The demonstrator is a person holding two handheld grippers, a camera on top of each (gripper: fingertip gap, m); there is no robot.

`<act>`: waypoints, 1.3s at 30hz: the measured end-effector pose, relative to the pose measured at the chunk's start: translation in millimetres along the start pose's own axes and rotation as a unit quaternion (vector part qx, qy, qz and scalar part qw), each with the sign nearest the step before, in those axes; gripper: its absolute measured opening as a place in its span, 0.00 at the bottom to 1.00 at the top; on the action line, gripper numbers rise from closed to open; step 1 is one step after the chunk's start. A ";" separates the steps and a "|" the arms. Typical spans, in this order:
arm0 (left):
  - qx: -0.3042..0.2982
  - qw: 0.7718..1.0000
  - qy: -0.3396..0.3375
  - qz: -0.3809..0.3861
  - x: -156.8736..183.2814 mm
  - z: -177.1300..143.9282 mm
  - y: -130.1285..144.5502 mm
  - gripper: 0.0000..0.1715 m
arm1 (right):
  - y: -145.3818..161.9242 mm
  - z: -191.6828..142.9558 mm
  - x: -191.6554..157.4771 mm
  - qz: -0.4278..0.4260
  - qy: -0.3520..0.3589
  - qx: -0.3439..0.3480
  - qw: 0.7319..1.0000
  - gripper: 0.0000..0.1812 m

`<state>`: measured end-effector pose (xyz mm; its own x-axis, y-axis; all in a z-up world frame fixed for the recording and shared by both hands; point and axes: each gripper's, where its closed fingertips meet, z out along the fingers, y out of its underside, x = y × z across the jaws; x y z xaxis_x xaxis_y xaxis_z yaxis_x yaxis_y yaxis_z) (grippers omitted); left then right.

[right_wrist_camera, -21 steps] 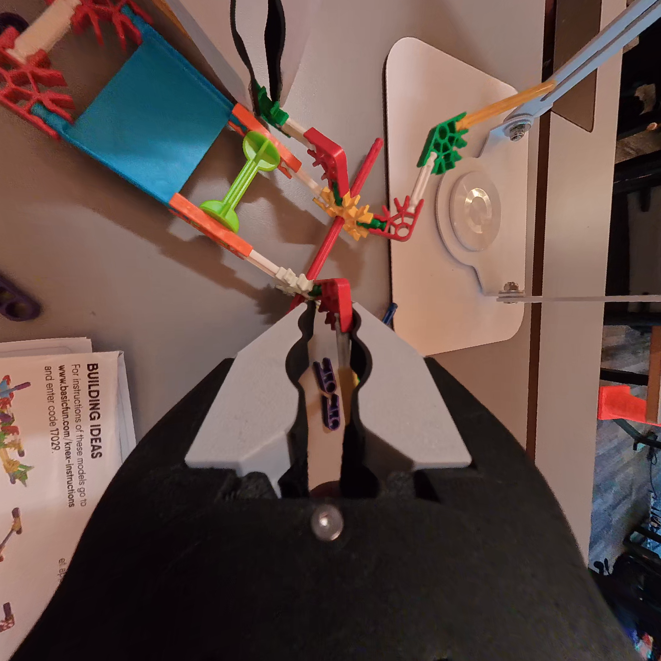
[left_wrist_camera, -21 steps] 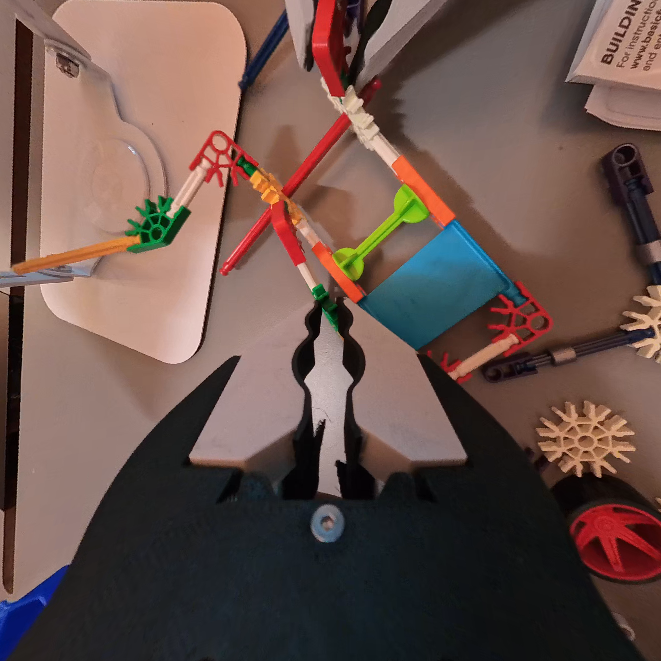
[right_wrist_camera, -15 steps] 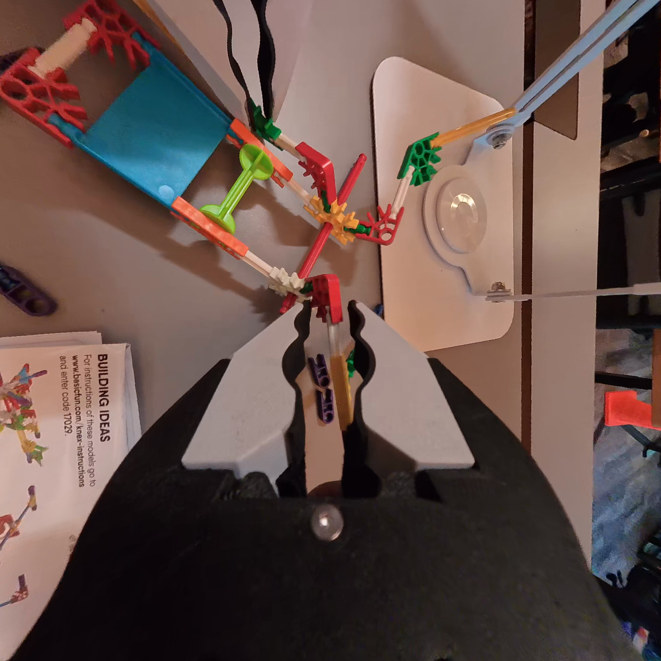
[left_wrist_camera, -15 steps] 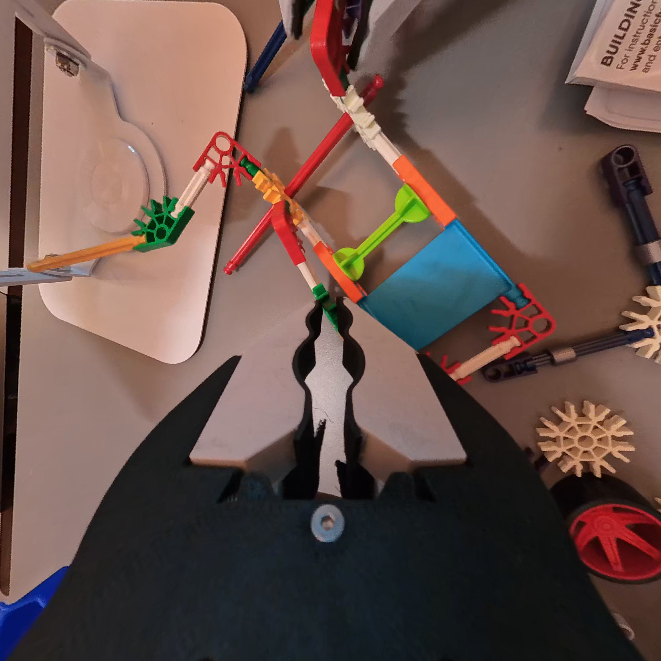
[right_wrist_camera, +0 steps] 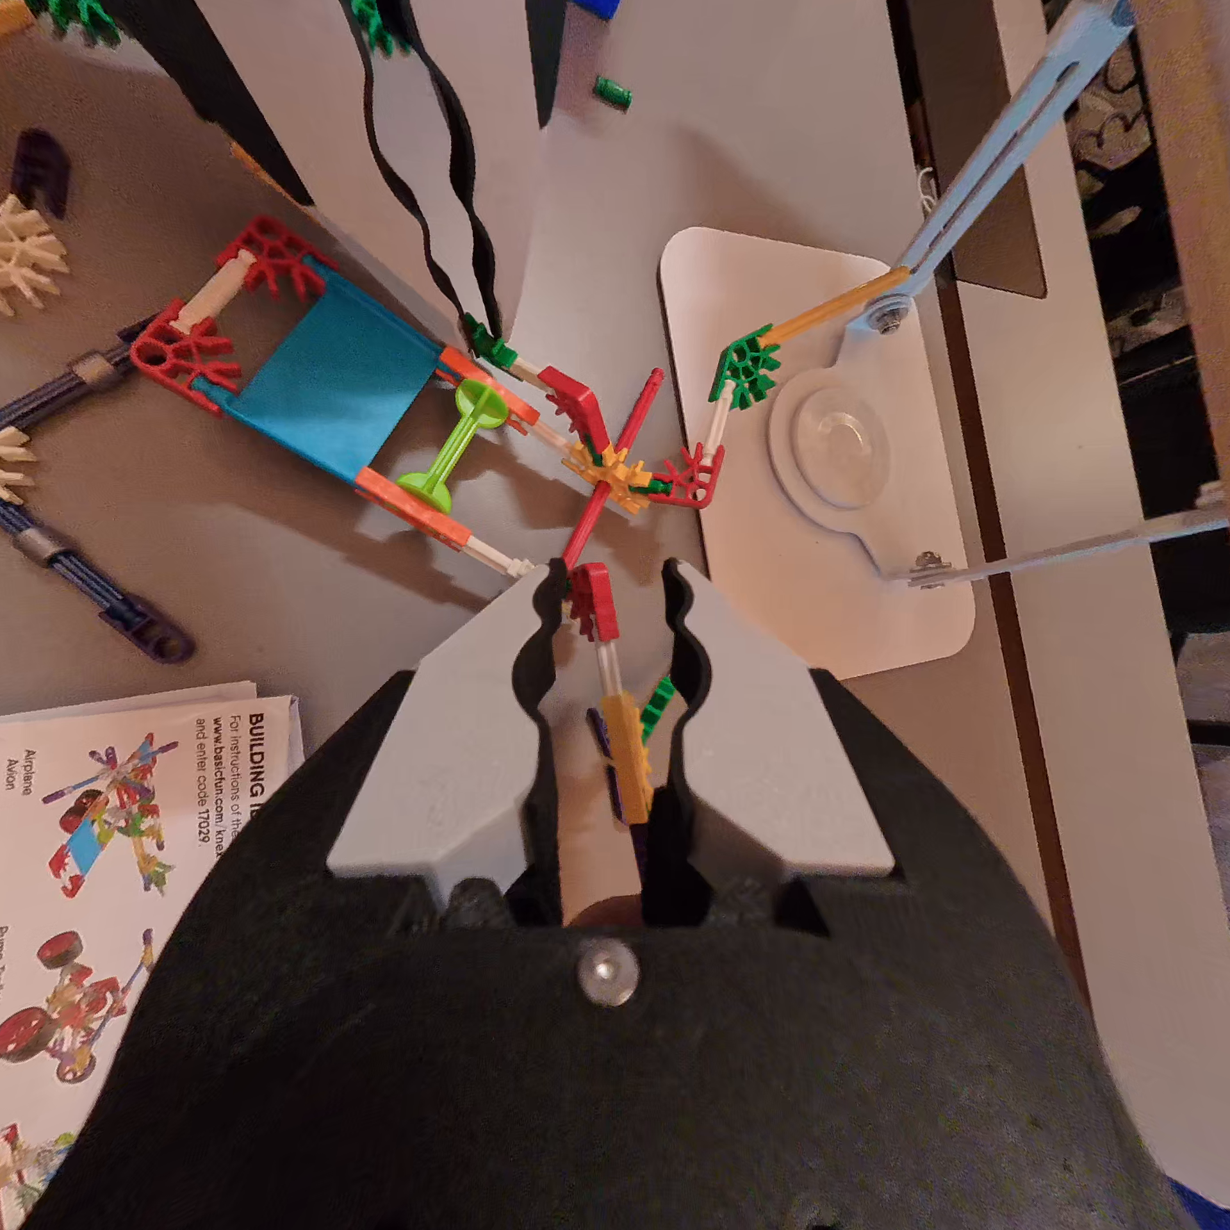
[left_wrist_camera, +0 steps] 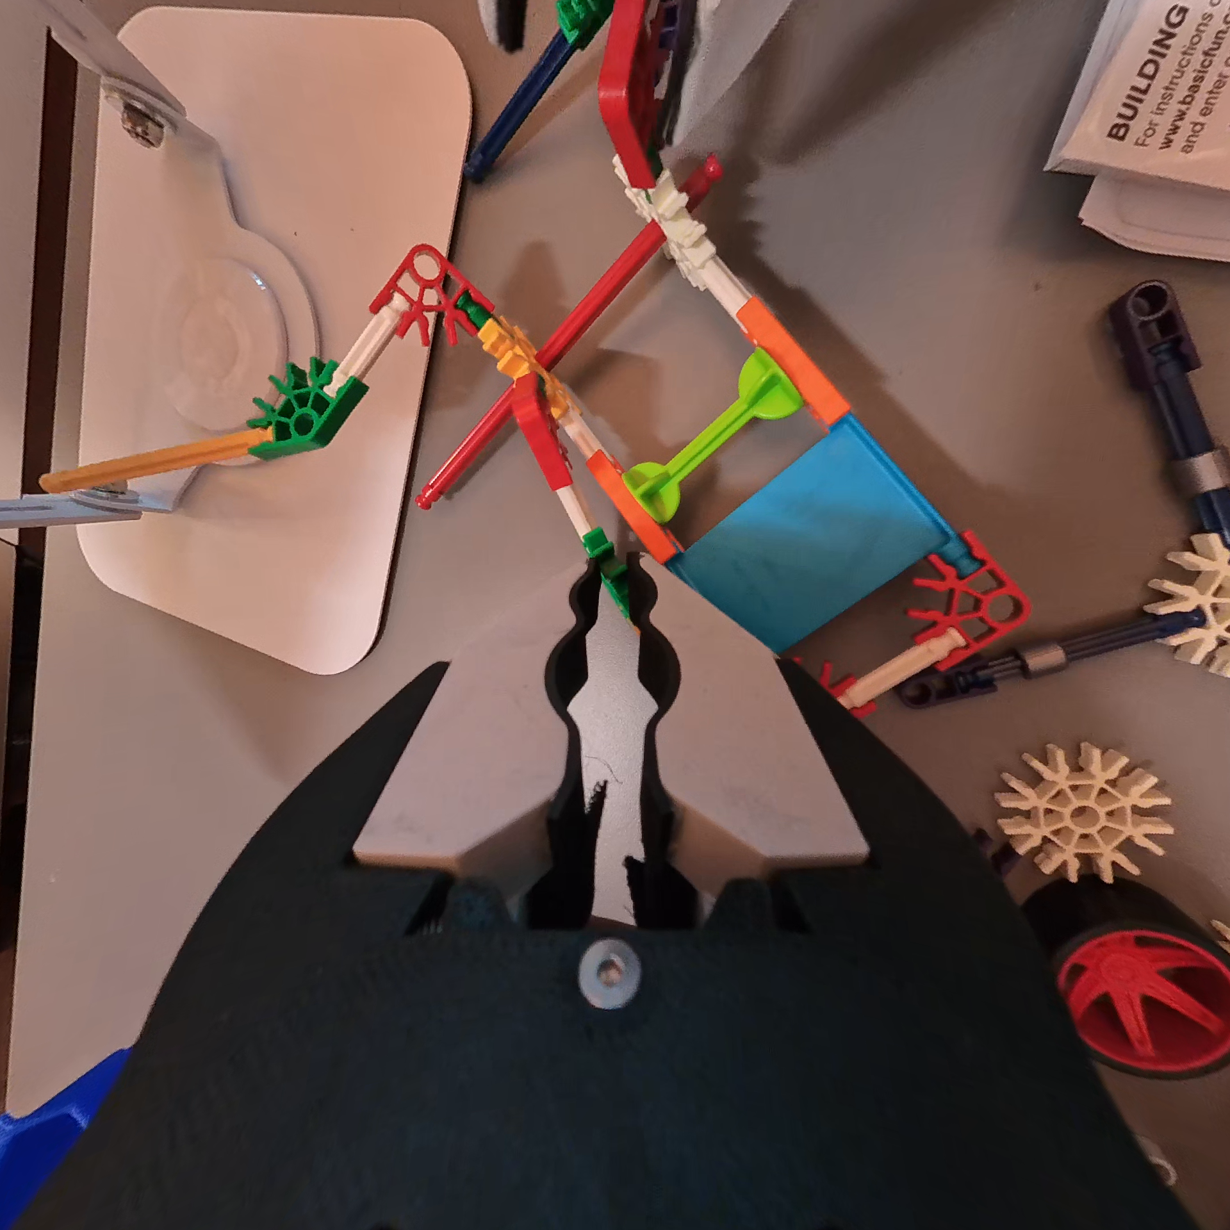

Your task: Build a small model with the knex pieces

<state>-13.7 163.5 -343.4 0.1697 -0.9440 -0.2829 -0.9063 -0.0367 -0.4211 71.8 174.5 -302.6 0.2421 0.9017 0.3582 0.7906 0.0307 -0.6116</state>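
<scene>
my left gripper [left_wrist_camera: 614, 578] is pinched tight on a small green connector [left_wrist_camera: 604, 566] at the near corner of the toy frame [left_wrist_camera: 765, 466]; the jaws meet right on it, nothing else between them; my right gripper [right_wrist_camera: 607, 586] has its jaws spread apart, and a red connector [right_wrist_camera: 594, 599] with a white rod [right_wrist_camera: 609, 665] and a yellow piece [right_wrist_camera: 629, 759] sits loose in the gap, close to the left-hand finger, whether it touches that finger i cannot tell; a purple piece [right_wrist_camera: 609, 765] and a green piece [right_wrist_camera: 655, 705] lie under the yellow one; the frame itself lies flat on the grey table [left_wrist_camera: 932, 266] between my two grippers; blue panel [left_wrist_camera: 812, 532] in the middle, orange bars on either side, a lime green spool [left_wrist_camera: 712, 442] bridging them; a long red rod [left_wrist_camera: 566, 333] crosses through a yellow snowflake hub [left_wrist_camera: 526, 359]; from that hub a chain runs out over a white plate [left_wrist_camera: 279, 166]: red corner piece [left_wrist_camera: 429, 299], white rod, green fan piece [left_wrist_camera: 306, 416], orange rod [left_wrist_camera: 153, 459] reaching a grey metal bracket [left_wrist_camera: 86, 509]; off to my left gripper's right side, a cream snowflake disc [left_wrist_camera: 1081, 809] lies just beside a black wheel with a red hub [left_wrist_camera: 1145, 998]; dark blue rods [left_wrist_camera: 1171, 386] lie near the frame's red corners; a printed leaflet [right_wrist_camera: 120, 832] sits beside my right gripper; a dark blue rod [left_wrist_camera: 526, 100] lies at the plate's edge.
</scene>
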 end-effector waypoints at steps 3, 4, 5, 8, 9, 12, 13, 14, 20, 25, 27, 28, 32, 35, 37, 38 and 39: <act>0.002 1.000 0.002 0.000 0.8 -0.1 -0.9 0.03 | -1.3 3.5 -9.3 -0.002 -0.021 0.005 1.000 0.17; 0.003 1.000 0.002 0.000 0.9 -0.3 -1.3 0.03 | -0.1 6.8 -12.8 -0.006 -0.025 0.001 1.000 0.17; 0.004 1.000 0.002 0.000 1.0 -0.6 -1.7 0.03 | 1.3 10.6 -16.2 -0.012 -0.027 -0.005 1.000 0.17; -0.002 1.000 0.001 0.003 1.4 -0.4 0.4 0.03 | -4.0 17.7 -28.3 -0.039 -0.032 0.005 0.999 0.19; 0.001 1.000 0.002 0.003 1.9 -0.4 -0.5 0.03 | -7.8 18.3 -37.0 -0.040 -0.051 0.015 0.998 0.17; 0.002 1.000 0.003 0.003 2.2 -1.1 -1.1 0.03 | -9.4 20.5 -40.8 -0.044 -0.053 0.016 0.998 0.18; 0.003 1.000 0.004 0.002 2.2 -1.2 -1.4 0.03 | -9.1 19.7 -41.7 -0.041 -0.059 0.017 0.997 0.18; 0.004 1.000 0.004 0.001 2.2 -1.3 -1.8 0.03 | -8.9 19.1 -41.4 -0.036 -0.063 0.019 0.997 0.18; 0.009 1.000 0.005 -0.007 -1.0 -2.5 -0.9 0.03 | -6.2 16.2 -46.4 -0.042 -0.084 0.018 0.995 0.16; 0.016 1.000 -0.003 -0.017 -6.3 -4.1 -2.2 0.03 | -11.5 13.5 -58.7 -0.064 -0.101 0.025 0.992 0.17; 0.013 1.000 -0.004 -0.014 -5.9 -3.2 -1.6 0.03 | -11.9 13.5 -59.1 -0.078 -0.095 0.026 0.992 0.15; 0.013 1.000 -0.003 -0.014 -5.5 -2.6 -1.8 0.03 | -12.5 13.0 -58.8 -0.085 -0.091 0.025 0.992 0.14; 0.015 1.000 0.001 -0.014 -4.5 -0.7 -1.8 0.03 | -17.8 4.1 -51.1 -0.080 -0.077 0.030 0.993 0.14; 0.015 1.000 0.002 -0.021 -6.7 -3.0 0.9 0.06 | -19.5 -6.0 -36.7 -0.062 -0.062 0.038 0.995 0.15; 0.018 0.999 0.001 -0.027 -9.7 -8.3 2.8 0.08 | -21.1 -14.1 -21.6 -0.047 -0.038 0.044 0.997 0.16; 0.020 0.999 0.002 -0.031 -10.7 -11.1 3.9 0.08 | -22.1 -18.8 -14.1 -0.035 -0.029 0.048 0.998 0.15; 0.018 0.999 0.007 -0.035 -10.3 -13.3 6.2 0.09 | -23.4 -24.0 -8.9 -0.023 -0.025 0.055 0.998 0.15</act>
<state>-26.2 168.6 -331.6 0.2272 -0.9441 -0.2390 -0.8774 -0.0920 -0.4708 64.6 155.4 -274.5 0.1761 0.9189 0.3530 0.7329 0.1170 -0.6702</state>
